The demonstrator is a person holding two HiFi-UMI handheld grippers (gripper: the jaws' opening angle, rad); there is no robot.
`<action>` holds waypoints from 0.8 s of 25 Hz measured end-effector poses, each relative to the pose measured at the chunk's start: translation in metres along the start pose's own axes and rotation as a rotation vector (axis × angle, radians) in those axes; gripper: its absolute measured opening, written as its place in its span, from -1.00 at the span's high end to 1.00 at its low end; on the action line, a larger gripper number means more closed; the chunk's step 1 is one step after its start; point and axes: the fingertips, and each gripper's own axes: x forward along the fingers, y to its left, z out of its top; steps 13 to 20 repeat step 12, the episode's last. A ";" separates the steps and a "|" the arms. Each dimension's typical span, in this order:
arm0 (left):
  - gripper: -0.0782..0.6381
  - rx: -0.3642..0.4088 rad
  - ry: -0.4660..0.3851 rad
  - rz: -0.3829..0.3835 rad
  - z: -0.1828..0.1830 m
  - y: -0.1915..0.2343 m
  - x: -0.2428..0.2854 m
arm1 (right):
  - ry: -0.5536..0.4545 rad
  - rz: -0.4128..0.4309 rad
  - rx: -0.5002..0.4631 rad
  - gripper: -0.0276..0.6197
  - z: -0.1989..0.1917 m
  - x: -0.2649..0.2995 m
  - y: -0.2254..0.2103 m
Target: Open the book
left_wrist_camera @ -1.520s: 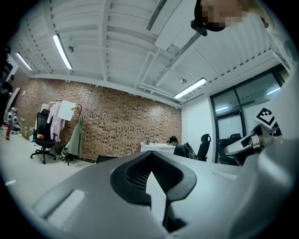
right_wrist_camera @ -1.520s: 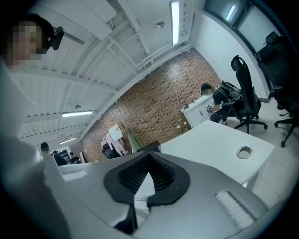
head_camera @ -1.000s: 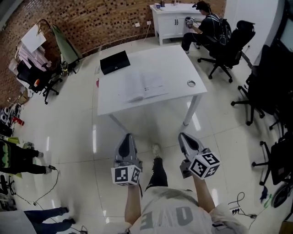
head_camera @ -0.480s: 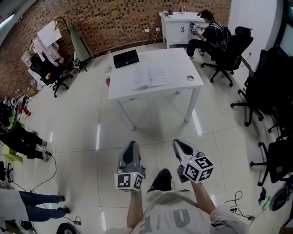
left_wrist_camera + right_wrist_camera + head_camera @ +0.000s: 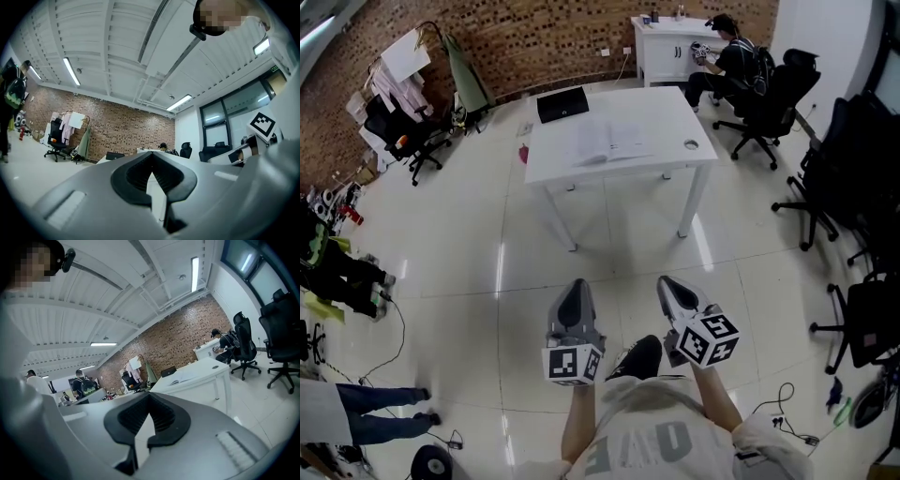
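My left gripper and right gripper both have their jaws pressed together, with nothing between them, and are well apart from the counter. The book lies near its middle and seems already open, so I should come close and check before touching it. I count one book, one counter, two grippers.

The book lies flat and open on the white table, its pale, nearly white pages spread face up and hard to tell from the tabletop. It sits about mid-surface, a little nearer the front edge than the back, away from every corner.
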 end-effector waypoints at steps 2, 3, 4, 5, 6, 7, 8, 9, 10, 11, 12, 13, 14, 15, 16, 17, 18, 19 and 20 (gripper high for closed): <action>0.74 -0.003 -0.005 -0.011 0.003 -0.001 0.003 | -0.007 -0.007 -0.005 0.91 0.004 0.001 -0.001; 0.74 -0.004 -0.006 -0.014 0.004 0.000 0.005 | -0.011 -0.010 -0.009 0.91 0.006 0.001 -0.001; 0.74 -0.006 -0.008 -0.015 0.005 0.000 0.006 | -0.015 -0.013 -0.013 0.91 0.007 0.000 -0.001; 0.74 -0.007 -0.010 -0.015 0.006 0.001 0.007 | -0.019 -0.016 -0.016 0.91 0.009 0.000 -0.001; 0.74 -0.008 -0.011 -0.014 0.006 0.001 0.007 | -0.021 -0.019 -0.018 0.91 0.009 0.000 -0.002; 0.74 -0.009 -0.011 -0.012 0.006 0.002 0.008 | -0.021 -0.022 -0.018 0.91 0.009 0.000 -0.003; 0.74 -0.011 -0.011 -0.011 0.005 0.003 0.008 | -0.019 -0.023 -0.017 0.91 0.007 0.000 -0.004; 0.74 -0.013 -0.010 -0.009 0.002 0.004 0.008 | -0.015 -0.024 -0.015 0.91 0.006 -0.001 -0.005; 0.74 -0.016 -0.010 -0.005 0.000 0.006 0.007 | -0.012 -0.024 -0.014 0.91 0.004 -0.002 -0.005; 0.74 -0.017 -0.009 -0.002 -0.001 0.007 0.007 | -0.009 -0.024 -0.012 0.91 0.003 -0.002 -0.006; 0.74 -0.019 -0.008 0.002 -0.003 0.008 0.007 | -0.006 -0.024 -0.010 0.91 0.002 -0.003 -0.007; 0.74 -0.019 -0.008 0.002 -0.003 0.008 0.007 | -0.006 -0.024 -0.010 0.91 0.002 -0.003 -0.007; 0.74 -0.019 -0.008 0.002 -0.003 0.008 0.007 | -0.006 -0.024 -0.010 0.91 0.002 -0.003 -0.007; 0.74 -0.019 -0.008 0.002 -0.003 0.008 0.007 | -0.006 -0.024 -0.010 0.91 0.002 -0.003 -0.007; 0.74 -0.019 -0.008 0.002 -0.003 0.008 0.007 | -0.006 -0.024 -0.010 0.91 0.002 -0.003 -0.007; 0.74 -0.019 -0.008 0.002 -0.003 0.008 0.007 | -0.006 -0.024 -0.010 0.91 0.002 -0.003 -0.007; 0.74 -0.019 -0.008 0.002 -0.003 0.008 0.007 | -0.006 -0.024 -0.010 0.91 0.002 -0.003 -0.007; 0.74 -0.019 -0.008 0.002 -0.003 0.008 0.007 | -0.006 -0.024 -0.010 0.91 0.002 -0.003 -0.007; 0.74 -0.019 -0.008 0.002 -0.003 0.008 0.007 | -0.006 -0.024 -0.010 0.91 0.002 -0.003 -0.007</action>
